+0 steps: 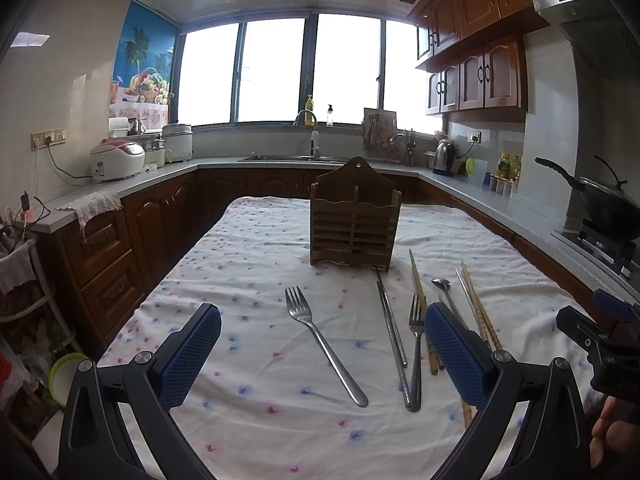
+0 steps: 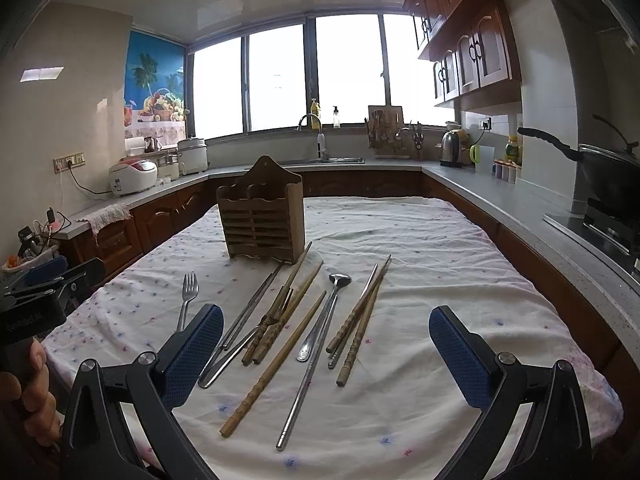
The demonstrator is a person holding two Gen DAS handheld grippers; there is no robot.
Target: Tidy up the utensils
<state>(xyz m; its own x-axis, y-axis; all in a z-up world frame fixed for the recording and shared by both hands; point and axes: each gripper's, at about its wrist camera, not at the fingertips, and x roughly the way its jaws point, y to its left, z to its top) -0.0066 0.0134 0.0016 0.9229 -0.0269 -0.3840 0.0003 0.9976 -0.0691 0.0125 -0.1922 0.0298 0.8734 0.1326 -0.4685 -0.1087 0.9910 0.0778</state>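
Right wrist view alone shows the spoon [image 2: 323, 316] whole among the chopsticks [image 2: 267, 372]. Both grippers, left [image 1: 322, 354] and right [image 2: 326, 356]: jaws wide apart, empty, above the table [image 2: 460, 256].

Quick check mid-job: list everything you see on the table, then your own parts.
Utensil holder: one, brown wood, upright at the table's far middle, appears empty.
Forks: two, silver; one lies alone left, the other in the pile.
Spoon: one, silver, mid-pile.
Metal chopsticks: several, silver, among the pile.
Wooden chopsticks: several, tan, scattered in the pile before the holder.
Tablecloth: one, white with small flowers, covers the table.
Left claw: open, over the lone fork.
Right claw: open, over the pile.
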